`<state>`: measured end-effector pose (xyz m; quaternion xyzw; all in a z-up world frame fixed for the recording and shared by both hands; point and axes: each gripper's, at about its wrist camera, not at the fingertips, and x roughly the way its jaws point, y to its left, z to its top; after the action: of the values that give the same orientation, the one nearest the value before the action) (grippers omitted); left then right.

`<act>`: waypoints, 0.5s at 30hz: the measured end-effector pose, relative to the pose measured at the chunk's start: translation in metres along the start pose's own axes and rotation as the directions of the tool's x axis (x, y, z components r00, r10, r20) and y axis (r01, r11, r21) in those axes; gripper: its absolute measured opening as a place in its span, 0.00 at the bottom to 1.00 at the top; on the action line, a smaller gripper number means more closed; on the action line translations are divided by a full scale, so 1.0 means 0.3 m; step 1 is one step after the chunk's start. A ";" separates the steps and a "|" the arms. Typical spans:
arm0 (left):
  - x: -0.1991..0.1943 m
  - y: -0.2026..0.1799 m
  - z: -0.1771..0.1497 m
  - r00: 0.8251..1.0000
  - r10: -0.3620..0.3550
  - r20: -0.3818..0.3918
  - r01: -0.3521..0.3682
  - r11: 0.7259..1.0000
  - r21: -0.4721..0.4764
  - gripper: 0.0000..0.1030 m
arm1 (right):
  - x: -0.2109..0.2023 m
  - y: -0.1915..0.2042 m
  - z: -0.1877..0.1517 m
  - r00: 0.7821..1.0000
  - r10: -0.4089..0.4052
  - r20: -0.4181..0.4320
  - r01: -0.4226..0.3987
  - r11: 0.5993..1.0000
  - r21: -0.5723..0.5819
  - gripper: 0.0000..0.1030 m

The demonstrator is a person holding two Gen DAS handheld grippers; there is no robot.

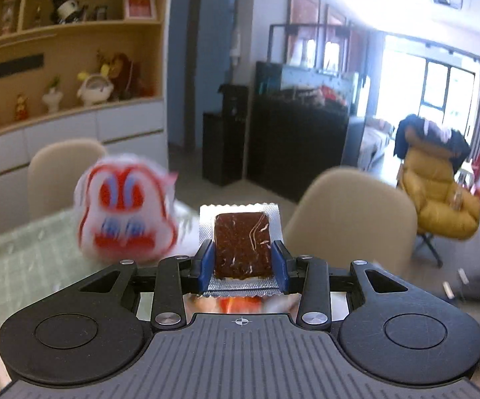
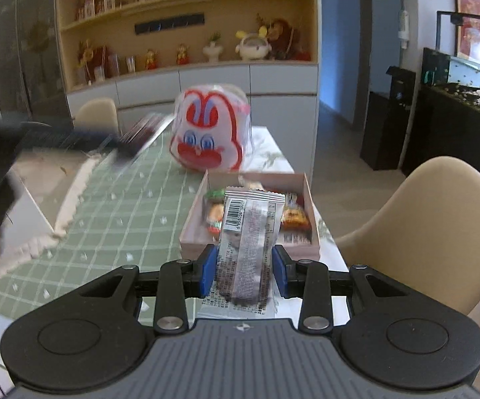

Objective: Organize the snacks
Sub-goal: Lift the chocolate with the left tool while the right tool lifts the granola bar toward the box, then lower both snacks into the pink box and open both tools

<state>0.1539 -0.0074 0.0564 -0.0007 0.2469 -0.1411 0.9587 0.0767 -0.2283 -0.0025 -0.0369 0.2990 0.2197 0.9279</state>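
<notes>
My left gripper (image 1: 242, 259) is shut on a clear-wrapped dark brown snack bar (image 1: 242, 244), lifted above the table with its silver crimped ends showing front and back. My right gripper (image 2: 244, 264) is shut on a silver snack packet (image 2: 248, 236) with a barcode, held upright over the near edge of a shallow pink box (image 2: 309, 199). Several wrapped snacks (image 2: 294, 216) lie in that box. The left gripper appears as a dark blur (image 2: 57, 139) at the left of the right wrist view, a snack in it.
A white bag with a red rabbit face (image 2: 208, 129) (image 1: 125, 211) stands on the green checked tablecloth (image 2: 113, 212) behind the box. Beige chairs (image 2: 439, 229) (image 1: 349, 222) flank the table. A white box (image 2: 30, 199) sits at the left. Shelves with figurines line the wall.
</notes>
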 end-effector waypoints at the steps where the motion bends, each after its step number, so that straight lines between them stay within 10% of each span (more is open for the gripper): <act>1: 0.054 0.007 0.030 1.000 -0.010 -0.012 0.010 1.000 -0.020 0.41 | -0.009 -0.002 0.004 1.000 -0.006 0.013 0.006 1.000 0.000 0.34; 9: 0.502 0.082 -0.030 0.975 -0.009 -0.223 -0.037 0.979 -0.201 0.41 | -0.059 -0.053 -0.006 0.995 -0.094 0.025 0.093 0.995 0.027 0.35; 15: 0.657 0.154 -0.153 0.934 -0.142 -0.329 0.027 0.944 -0.330 0.41 | -0.024 -0.097 -0.019 0.992 -0.123 -0.021 0.124 0.991 0.057 0.35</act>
<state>0.3098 -0.0134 -0.0805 -0.1421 0.4319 -0.1386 0.8798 0.0809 -0.2584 -0.0048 -0.0303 0.3105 0.1530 0.9377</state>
